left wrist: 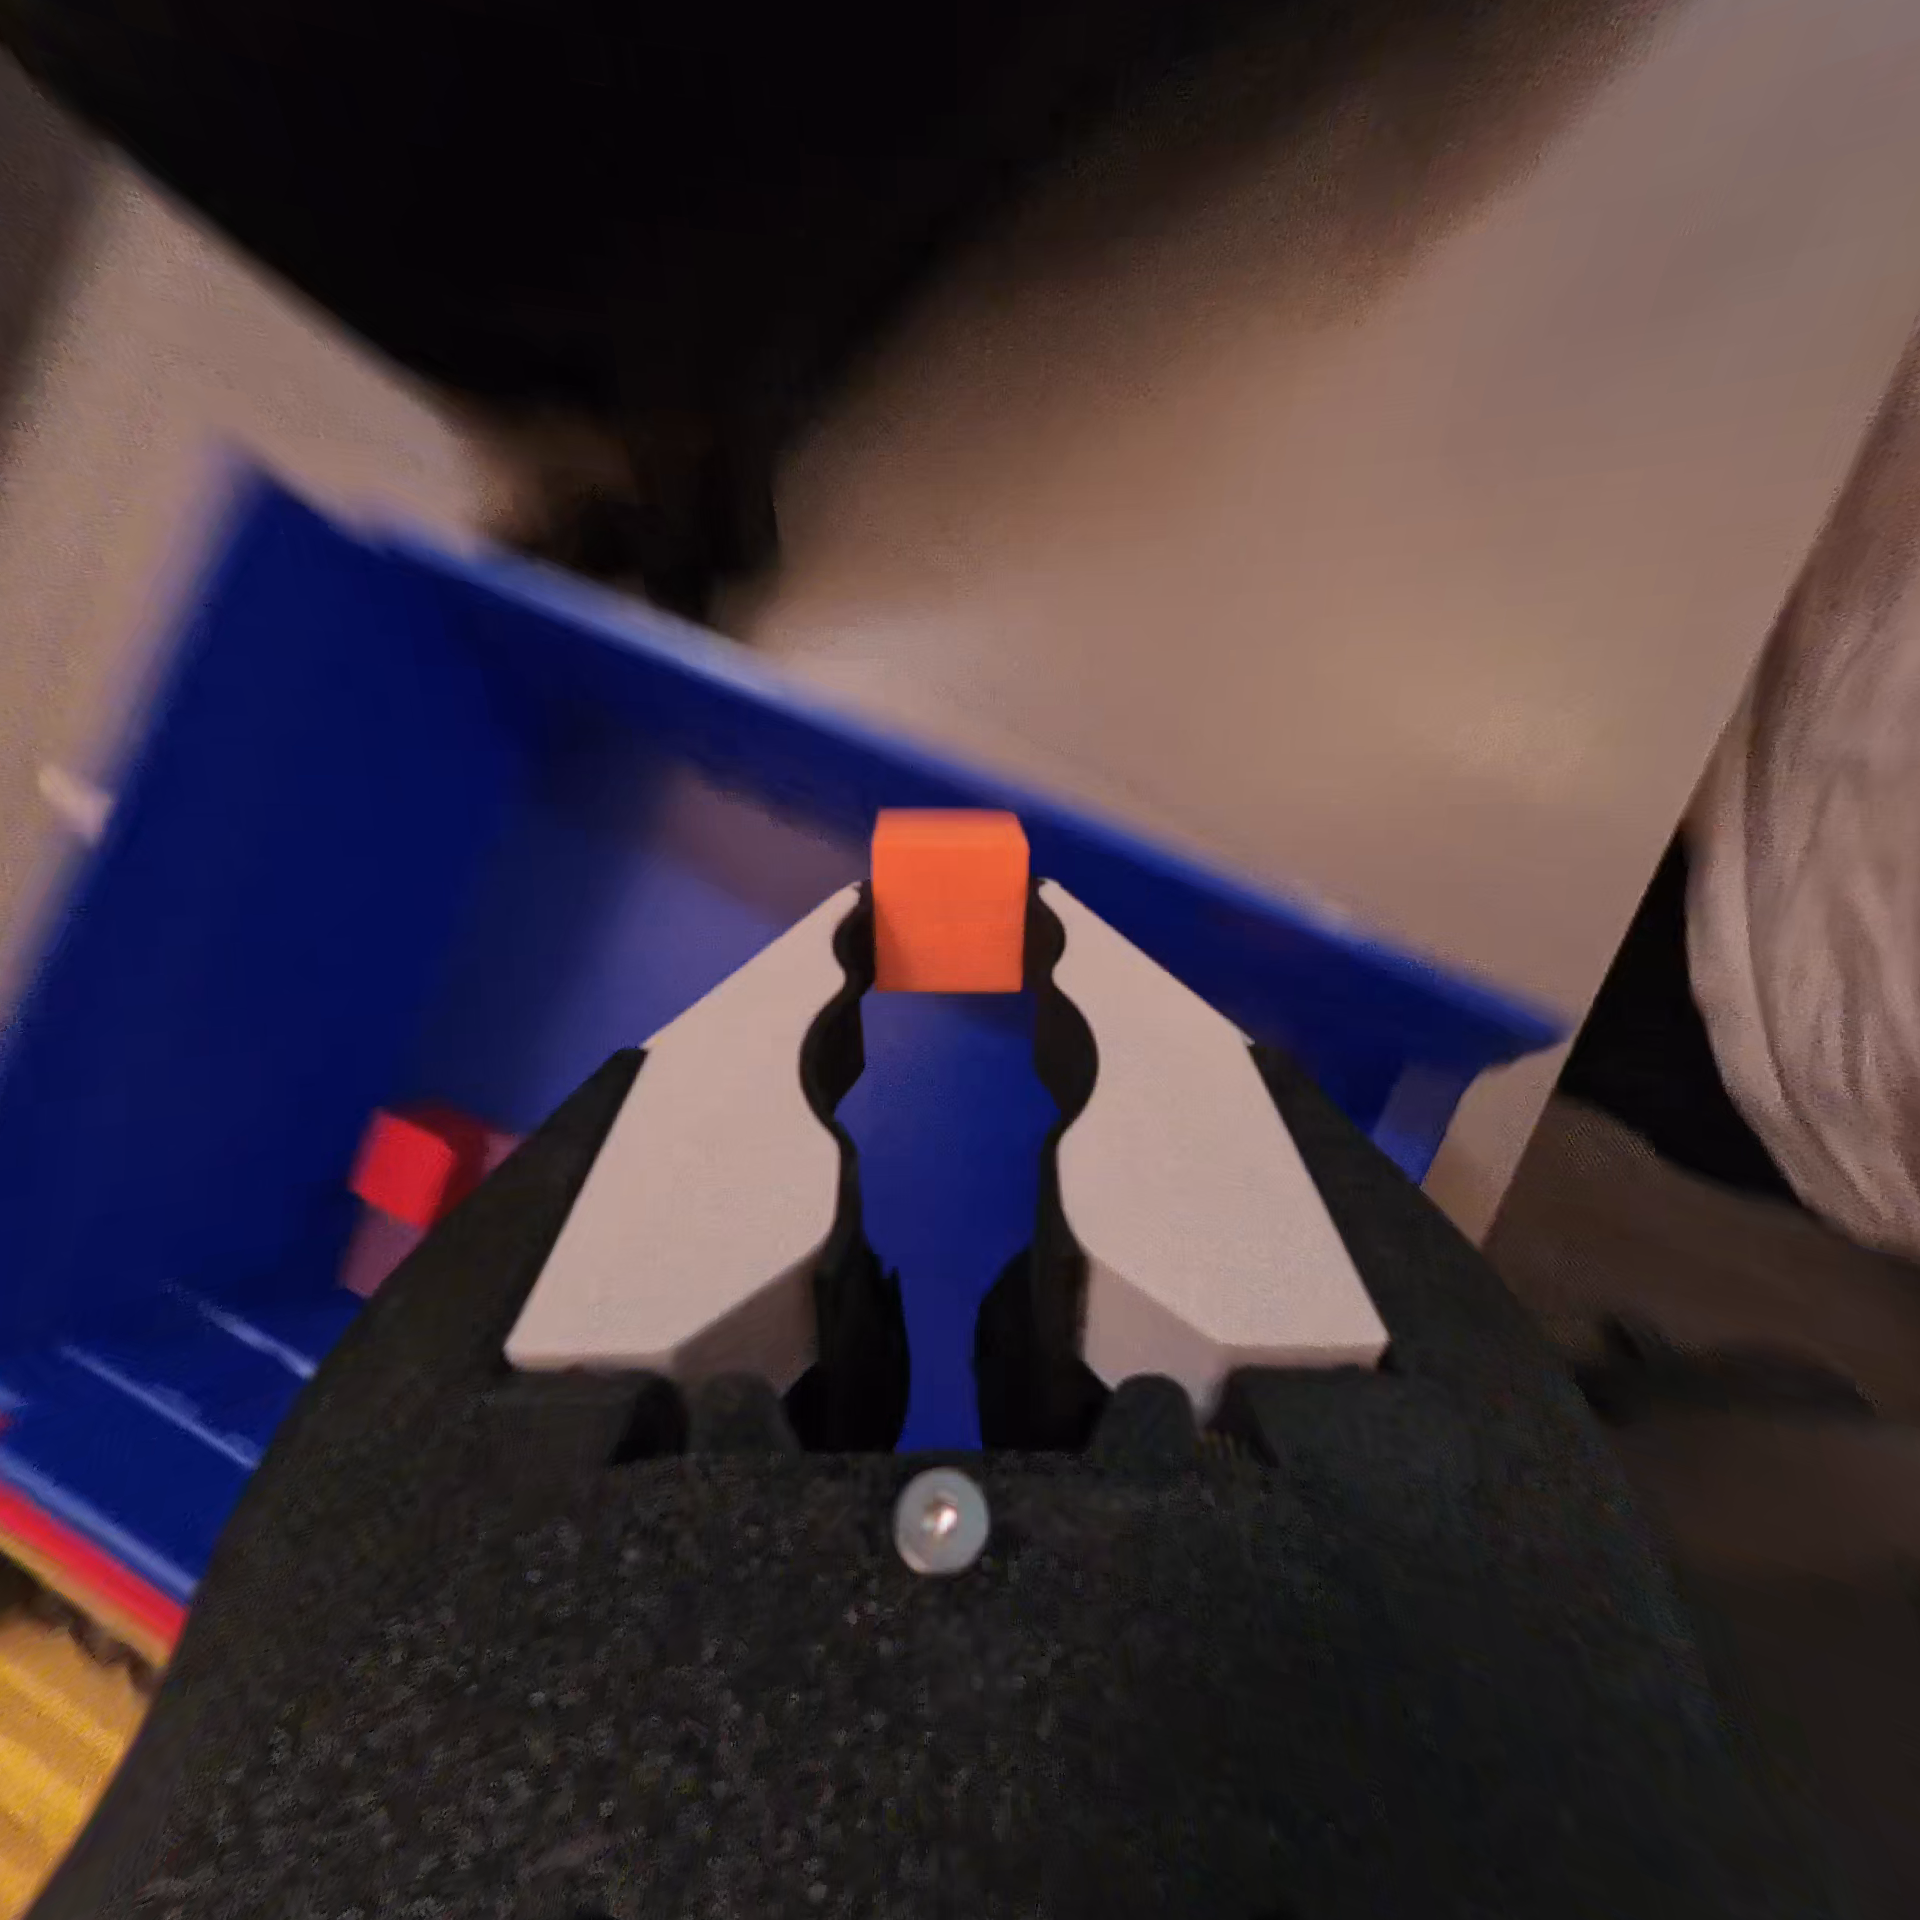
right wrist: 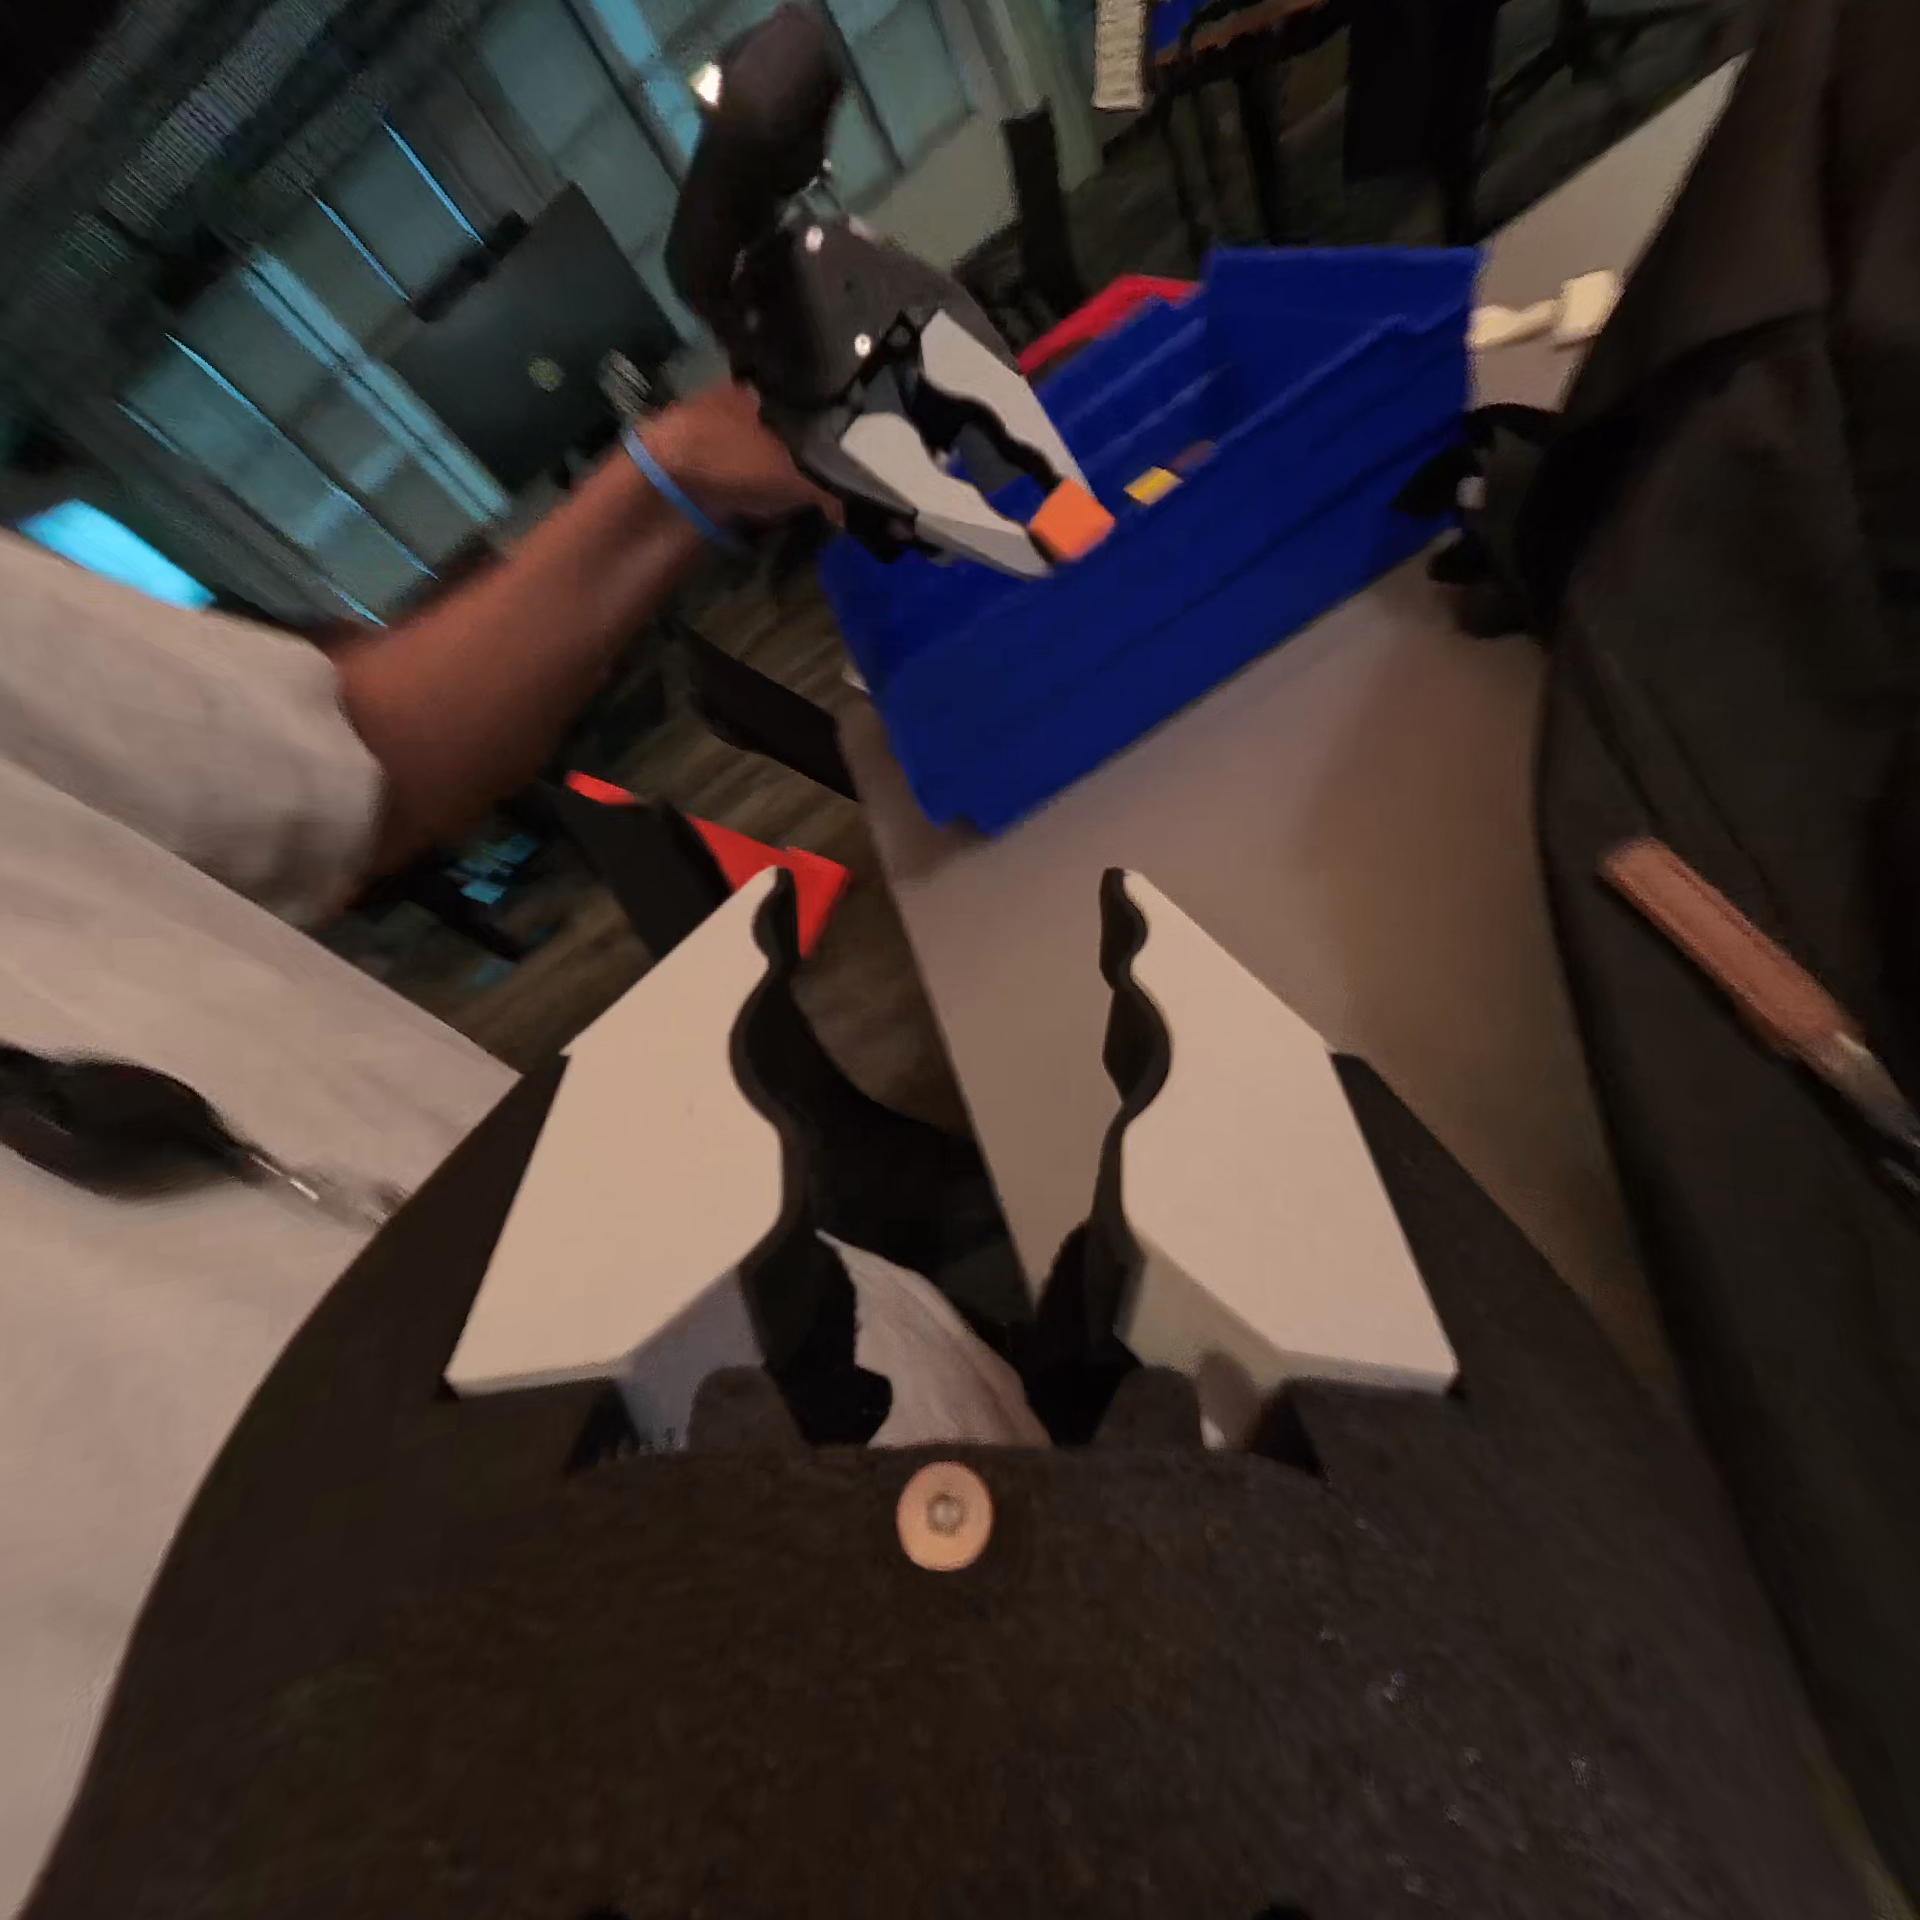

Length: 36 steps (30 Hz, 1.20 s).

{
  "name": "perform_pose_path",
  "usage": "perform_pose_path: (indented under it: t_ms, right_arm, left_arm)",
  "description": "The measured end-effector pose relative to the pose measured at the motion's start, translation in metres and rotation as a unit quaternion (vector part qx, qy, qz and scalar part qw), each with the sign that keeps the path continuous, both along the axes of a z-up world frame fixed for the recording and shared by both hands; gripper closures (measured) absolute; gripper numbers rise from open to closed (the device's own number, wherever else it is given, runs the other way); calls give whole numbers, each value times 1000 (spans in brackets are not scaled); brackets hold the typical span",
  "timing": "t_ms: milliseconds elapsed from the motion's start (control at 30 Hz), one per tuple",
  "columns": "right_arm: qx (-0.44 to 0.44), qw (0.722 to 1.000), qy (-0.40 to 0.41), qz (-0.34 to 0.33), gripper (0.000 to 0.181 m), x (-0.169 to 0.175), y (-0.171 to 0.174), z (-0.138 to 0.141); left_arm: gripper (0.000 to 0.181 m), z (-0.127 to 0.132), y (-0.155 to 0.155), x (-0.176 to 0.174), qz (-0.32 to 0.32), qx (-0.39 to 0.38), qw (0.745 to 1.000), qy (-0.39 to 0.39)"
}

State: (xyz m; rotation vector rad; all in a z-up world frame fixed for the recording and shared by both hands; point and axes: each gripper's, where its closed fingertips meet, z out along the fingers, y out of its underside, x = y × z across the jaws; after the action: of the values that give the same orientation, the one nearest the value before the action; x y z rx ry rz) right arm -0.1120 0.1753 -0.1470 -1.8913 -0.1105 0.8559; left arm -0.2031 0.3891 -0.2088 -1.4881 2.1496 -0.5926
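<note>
My left gripper (left wrist: 948, 904) is shut on a small orange cube (left wrist: 948, 902) held at its fingertips, above the open blue bin (left wrist: 1143, 894). A red cube (left wrist: 407, 1164) lies inside the bin at the left. In the right wrist view the left gripper (right wrist: 1065, 530) shows farther off with the orange cube (right wrist: 1070, 523) over the blue bin (right wrist: 1091, 686), held by a person's hand (right wrist: 727, 457). A yellow cube (right wrist: 1155, 485) lies in that bin. My right gripper (right wrist: 948, 894) is open and empty, low over the near edge of the grey table (right wrist: 1299, 831).
A red bin (right wrist: 1101, 301) stands behind the blue one. A red object (right wrist: 800, 883) lies below the table edge near my right fingers. A dark garment (right wrist: 1745, 727) hangs at the right. White cloth (left wrist: 1829, 831) sits at the table's right side.
</note>
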Motion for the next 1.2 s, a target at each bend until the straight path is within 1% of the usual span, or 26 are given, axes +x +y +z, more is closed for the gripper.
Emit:
perform_pose_path:
  t_ms: [33, 67, 100, 133, 167, 233, 333, 400, 433, 500, 533, 600, 667, 700, 733, 767, 800, 833, 900, 933, 967, 1000, 1033, 1100, 1167, 1200]
  right_arm:
    - [-4, 998, 57, 12, 120, -5, 11, 14]
    - [-13, 991, 129, 37, 109, -11, 20, 29]
    - [-29, 977, 199, 71, 104, -17, 27, 43]
    - [-54, 960, 255, 106, 105, -21, 34, 53]
    - [-69, 941, 301, 141, 109, -24, 39, 64]
    - [-88, 914, 357, 170, 114, -23, 50, 76]
    - [-78, 877, 428, 203, 119, -16, 50, 92]
    - [-69, 864, 446, 221, 123, -11, 41, 96]
    - [-63, 862, 449, 227, 129, -8, 35, 96]
    - [-34, 844, 478, 241, 155, 7, 19, 105]
    - [-36, 855, 468, 222, 155, 15, 17, 101]
    - [-45, 887, 419, 186, 155, 31, 9, 88]
    - [-52, 913, 368, 166, 155, 57, -5, 85]
    - [-59, 943, 302, 127, 156, 78, -7, 76]
    - [-75, 976, 190, 75, 156, 105, -7, 58]
    - [-91, 994, 63, 28, 155, 136, -9, 38]
    - [-106, 993, -57, -3, 155, 167, -11, 23]
    - [-120, 980, -159, -9, 155, 190, -14, 11]
    - [-150, 936, -314, 44, 155, 214, -19, -17]
    - [-167, 909, -376, 69, 155, 224, -19, -32]
    - [-177, 885, -419, 102, 155, 228, -17, -44]
    - [-181, 865, -450, 128, 155, 231, -12, -52]
    - [-175, 852, -471, 147, 155, 233, -5, -57]
    - [-168, 837, -483, 192, 155, 229, 5, -67]
    - [-181, 814, -502, 231, 154, 232, 8, -79]
    - [-180, 807, -506, 246, 154, 232, 10, -83]
  left_arm:
    - [153, 31, -13, 12, -17, 6, 997, -75]
    - [153, 61, -32, 24, -45, 4, 987, -152]
    - [153, 89, -53, 34, -72, -1, 972, -222]
    - [153, 111, -75, 42, -98, -5, 957, -272]
    - [153, 126, -95, 48, -124, -5, 944, -305]
    - [153, 151, -128, 62, -160, -3, 919, -361]
    - [153, 169, -168, 83, -195, -34, 890, -410]
    - [153, 173, -186, 98, -203, -48, 880, -427]
    - [153, 174, -195, 105, -210, -56, 874, -434]
    - [153, 170, -209, 119, -213, -63, 874, -432]
    - [153, 165, -212, 126, -205, -58, 880, -425]
    - [150, 149, -217, 140, -184, -49, 907, -376]
    - [148, 138, -221, 146, -154, -67, 926, -338]
    - [148, 132, -220, 148, -127, -85, 935, -320]
    - [148, 124, -214, 151, -84, -106, 945, -299]
    - [148, 114, -213, 151, -48, -141, 951, -270]
    - [148, 104, -219, 147, -28, -193, 952, -237]
    - [148, 96, -228, 141, -20, -249, 946, -208]
    - [148, 84, -239, 135, 21, -338, 924, -179]
    - [148, 78, -244, 131, 35, -354, 918, -175]
    - [148, 70, -244, 129, 57, -351, 918, -178]
    - [148, 63, -244, 126, 80, -343, 918, -181]
    - [148, 58, -245, 123, 96, -339, 918, -181]
    - [148, 50, -247, 117, 124, -338, 916, -178]
    - [148, 47, -248, 111, 147, -334, 913, -181]
    - [148, 46, -248, 109, 156, -331, 913, -182]
